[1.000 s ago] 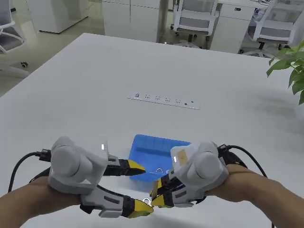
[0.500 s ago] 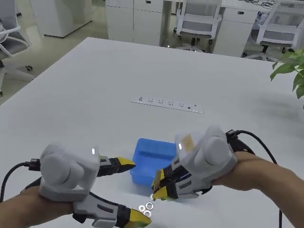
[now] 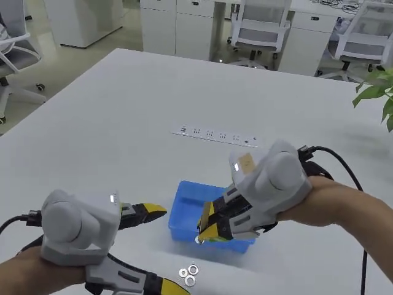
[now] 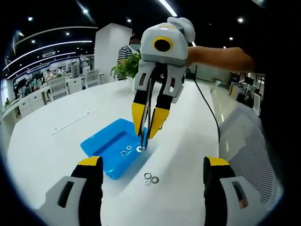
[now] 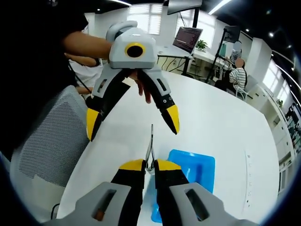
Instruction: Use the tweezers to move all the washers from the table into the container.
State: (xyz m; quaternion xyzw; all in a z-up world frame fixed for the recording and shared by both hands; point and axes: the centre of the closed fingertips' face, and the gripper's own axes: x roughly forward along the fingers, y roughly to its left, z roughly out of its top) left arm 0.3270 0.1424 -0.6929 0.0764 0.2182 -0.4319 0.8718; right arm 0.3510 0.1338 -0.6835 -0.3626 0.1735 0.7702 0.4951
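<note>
Right gripper [image 5: 150, 165] was nearly shut, its black, yellow-tipped jaws pinching thin metal tweezers [image 5: 150, 143] by the back end. The tweezer tips pointed down at the near edge of the container [image 4: 106, 141], a shallow blue plastic tray, rectangular with rounded corners. A small ring sat at the tips; whether it was gripped could not be told. Left gripper [image 4: 151, 164] was spread wide, held nothing and hovered just beside the tray. Two flat silver washers [image 4: 124, 152] lay inside the tray. Three loose washers [image 3: 189, 275] clustered on the smooth white table [image 3: 123, 110] near it. Tan sticker [image 3: 245, 163] on the right gripper body, text unreadable. Socket strip [image 3: 215, 134] sat flush in the table, markings too small.
</note>
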